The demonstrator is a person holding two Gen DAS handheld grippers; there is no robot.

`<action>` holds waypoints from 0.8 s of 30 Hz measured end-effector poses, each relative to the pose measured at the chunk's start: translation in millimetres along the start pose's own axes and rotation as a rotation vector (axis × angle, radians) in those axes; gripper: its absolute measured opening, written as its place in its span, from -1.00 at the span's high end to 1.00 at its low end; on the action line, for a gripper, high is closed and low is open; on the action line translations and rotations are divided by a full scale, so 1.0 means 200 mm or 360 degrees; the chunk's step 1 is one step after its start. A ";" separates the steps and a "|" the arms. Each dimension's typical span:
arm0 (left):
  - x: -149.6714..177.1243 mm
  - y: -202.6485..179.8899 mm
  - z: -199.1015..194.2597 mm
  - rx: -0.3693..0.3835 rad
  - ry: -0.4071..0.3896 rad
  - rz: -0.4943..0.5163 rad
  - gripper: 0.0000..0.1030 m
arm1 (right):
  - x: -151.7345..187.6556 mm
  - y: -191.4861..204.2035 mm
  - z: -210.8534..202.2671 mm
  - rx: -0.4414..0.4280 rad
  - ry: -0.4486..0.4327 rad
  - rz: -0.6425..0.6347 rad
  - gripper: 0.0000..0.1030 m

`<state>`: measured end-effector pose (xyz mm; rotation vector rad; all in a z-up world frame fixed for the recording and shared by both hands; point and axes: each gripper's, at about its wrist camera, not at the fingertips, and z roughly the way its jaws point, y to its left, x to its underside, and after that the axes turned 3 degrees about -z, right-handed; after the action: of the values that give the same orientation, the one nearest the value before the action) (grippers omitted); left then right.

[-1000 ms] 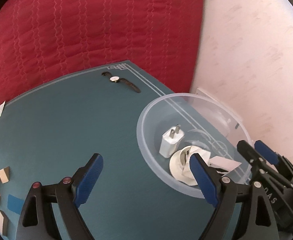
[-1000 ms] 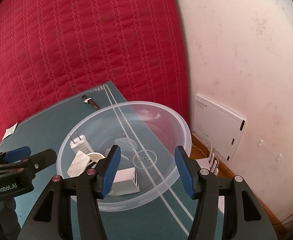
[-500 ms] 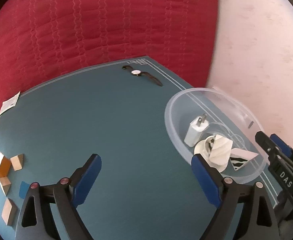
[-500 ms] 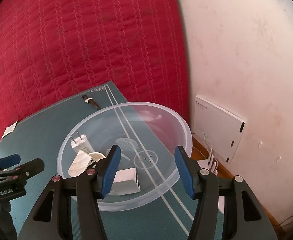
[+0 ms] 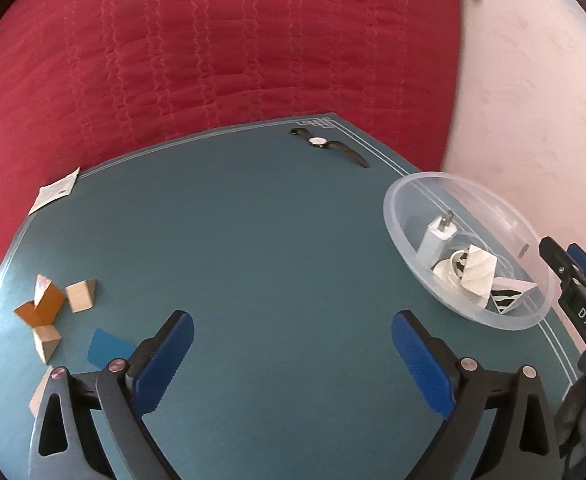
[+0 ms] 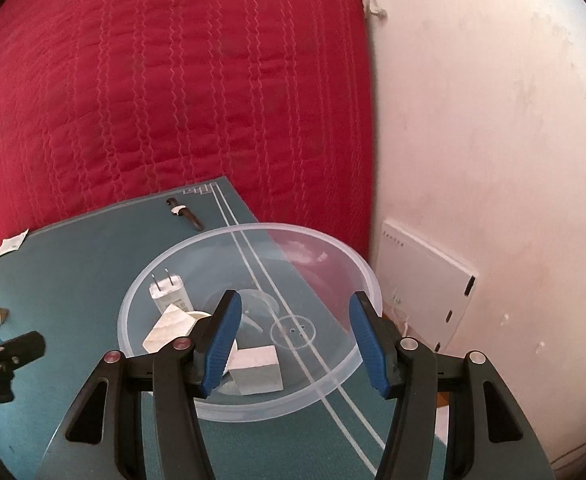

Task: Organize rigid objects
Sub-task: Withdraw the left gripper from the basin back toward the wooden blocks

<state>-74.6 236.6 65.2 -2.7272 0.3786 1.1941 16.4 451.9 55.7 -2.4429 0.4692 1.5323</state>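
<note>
A clear plastic bowl (image 5: 391, 204) (image 6: 333, 264) stands at the right end of the teal mat (image 5: 253, 260). Inside it lie a white plug charger (image 5: 437, 236) (image 6: 169, 294), a pale block (image 5: 479, 270) (image 6: 169, 326) and a second block (image 6: 257, 368). Several wooden blocks (image 5: 81, 296) and an orange one (image 5: 43, 306) lie at the mat's left end. My left gripper (image 5: 291, 326) hovers over bare mat between blocks and bowl; its jaws are opening wide and hold nothing. My right gripper (image 6: 295, 300) hangs open and empty over the bowl's near side.
A wristwatch (image 5: 325, 144) (image 6: 183, 212) lies at the mat's far corner and a paper card (image 5: 55, 192) at its far left edge. A flat blue piece (image 5: 109, 348) sits by the left finger. Red quilted fabric rises behind; a white wall panel (image 6: 425, 280) is at the right.
My left gripper has swung left, away from the bowl, and its jaws have spread wider; the wooden blocks have come further into view. The right gripper has stayed over the bowl.
</note>
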 end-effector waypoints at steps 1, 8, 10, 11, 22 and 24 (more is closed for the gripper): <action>0.00 0.01 -0.01 -0.0007 -0.0003 -0.0007 -0.97 | 0.00 0.01 -0.01 0.0008 -0.0013 -0.0011 -0.12; 0.03 0.12 -0.07 -0.0055 -0.0031 -0.0068 -0.98 | 0.00 0.06 -0.05 -0.0022 -0.0008 -0.0037 -0.18; 0.05 0.16 -0.08 -0.0068 -0.0032 -0.0089 -0.98 | 0.01 0.09 -0.07 -0.0059 0.0008 -0.0051 -0.18; 0.05 0.17 -0.08 -0.0075 -0.0032 -0.0097 -0.98 | 0.01 0.11 -0.07 -0.0075 0.0013 -0.0061 -0.18; 0.11 0.40 -0.09 -0.0167 -0.0023 -0.0241 -0.98 | 0.09 0.35 -0.17 -0.0339 0.0083 -0.0242 -0.19; 0.12 0.44 -0.09 -0.0190 -0.0025 -0.0269 -0.98 | 0.12 0.40 -0.18 -0.0394 0.0097 -0.0287 -0.19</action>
<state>-71.8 144.1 58.1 -2.7809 0.0744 1.2284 25.1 361.5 48.7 -2.6364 0.0680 1.5233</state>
